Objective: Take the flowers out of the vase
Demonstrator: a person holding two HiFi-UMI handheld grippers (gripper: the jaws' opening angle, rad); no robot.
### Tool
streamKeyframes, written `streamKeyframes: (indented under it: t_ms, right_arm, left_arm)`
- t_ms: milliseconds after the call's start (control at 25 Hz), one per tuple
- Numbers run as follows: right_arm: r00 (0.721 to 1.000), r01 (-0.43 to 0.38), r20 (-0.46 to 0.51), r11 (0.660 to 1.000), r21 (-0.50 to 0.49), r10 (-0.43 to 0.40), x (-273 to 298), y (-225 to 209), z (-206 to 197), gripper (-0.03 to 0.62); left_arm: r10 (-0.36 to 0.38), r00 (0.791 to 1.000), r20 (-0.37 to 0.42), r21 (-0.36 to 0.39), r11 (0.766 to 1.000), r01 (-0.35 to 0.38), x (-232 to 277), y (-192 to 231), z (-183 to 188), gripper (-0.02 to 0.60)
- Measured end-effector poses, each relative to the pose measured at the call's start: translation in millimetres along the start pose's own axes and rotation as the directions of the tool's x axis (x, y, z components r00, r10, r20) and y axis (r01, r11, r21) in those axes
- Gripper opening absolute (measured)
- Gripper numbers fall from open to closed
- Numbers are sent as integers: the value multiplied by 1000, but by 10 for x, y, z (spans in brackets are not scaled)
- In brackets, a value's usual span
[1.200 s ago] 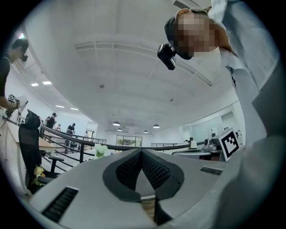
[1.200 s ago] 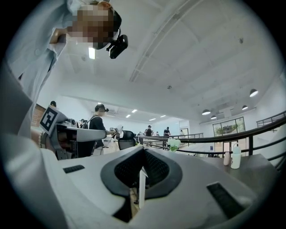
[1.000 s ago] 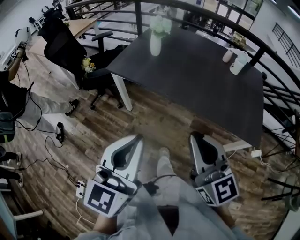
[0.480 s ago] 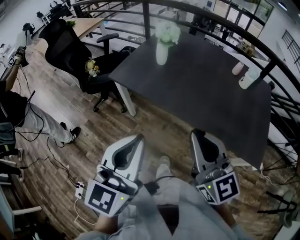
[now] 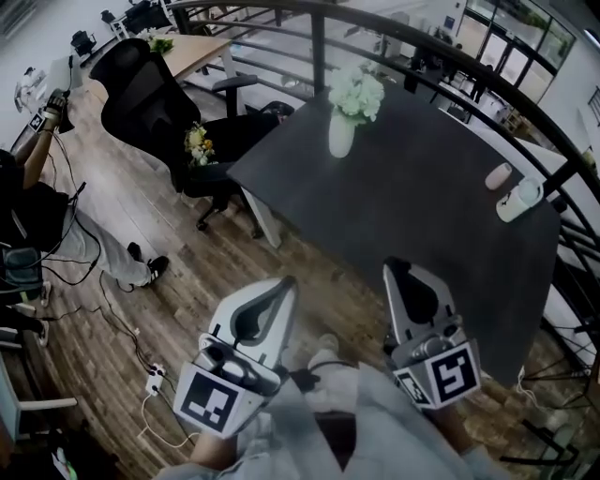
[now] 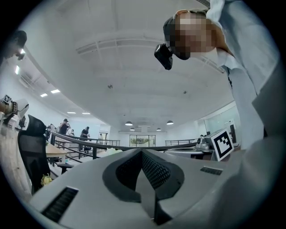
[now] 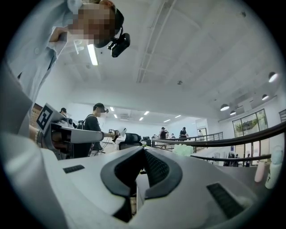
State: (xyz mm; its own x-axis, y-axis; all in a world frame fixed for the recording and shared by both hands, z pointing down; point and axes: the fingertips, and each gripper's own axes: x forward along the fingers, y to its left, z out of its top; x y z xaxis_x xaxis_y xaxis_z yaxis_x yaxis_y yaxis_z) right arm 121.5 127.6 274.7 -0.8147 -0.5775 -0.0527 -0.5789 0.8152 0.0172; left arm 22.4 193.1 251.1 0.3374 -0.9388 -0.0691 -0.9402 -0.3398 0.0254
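A white vase (image 5: 342, 137) with pale green-white flowers (image 5: 357, 92) stands upright near the far left edge of a dark table (image 5: 427, 220). In the head view both grippers are held low over the wooden floor, well short of the table and pointing toward it. My left gripper (image 5: 284, 284) is shut, jaws meeting at the tip, nothing between them. My right gripper (image 5: 397, 271) is also shut and empty, its tip just before the table's near edge. In the right gripper view the flowers (image 7: 183, 150) show small and far beyond the closed jaws.
A black office chair (image 5: 150, 89) stands left of the table, a small bouquet (image 5: 197, 143) on its seat. A pink bottle (image 5: 498, 175) and a white bottle (image 5: 519, 199) stand at the table's far right. A dark railing (image 5: 394, 21) curves behind. A seated person (image 5: 42, 220) and floor cables (image 5: 141, 370) are at left.
The table and vase have come nearer and shifted right and down in the head view. Both grippers moved forward together and stayed shut.
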Motion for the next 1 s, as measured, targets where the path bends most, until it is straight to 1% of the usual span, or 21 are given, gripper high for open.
streamKeyframes:
  t_ms: [200,520,640,720,800,1000]
  right_arm:
    - [1000,-26,1,1000,6,26,213,-256,-60,3]
    - [1000,-11,-7,999,30,11,337,-630,-153,3]
    - [1000,1,-9,999,46,0,326,-697,-189,3]
    - [1000,5,-15,999,49,-4,316,-717,-209,3]
    - [1000,11,-24,999,50,-10,307,-741,-232,3]
    - [999,28,-23,999,42,-27,373,-828,-270,3]
  left_arm:
    - [19,1000,4,8,1000,-19,299,82,-9,-2]
    - [16,1000,-15,16,1000,-16,692,140,-39,-2]
    - [10,1000,-15,22,1000,-9,784,142,-35,-2]
    - [5,1000,-8,13,1000,-5,819,150,-33,-2]
    - [-2,1000,-6,2,1000,2,845,152,-47,-2]
    - [-20,1000,0,6,1000,20,955,207,-94,-2]
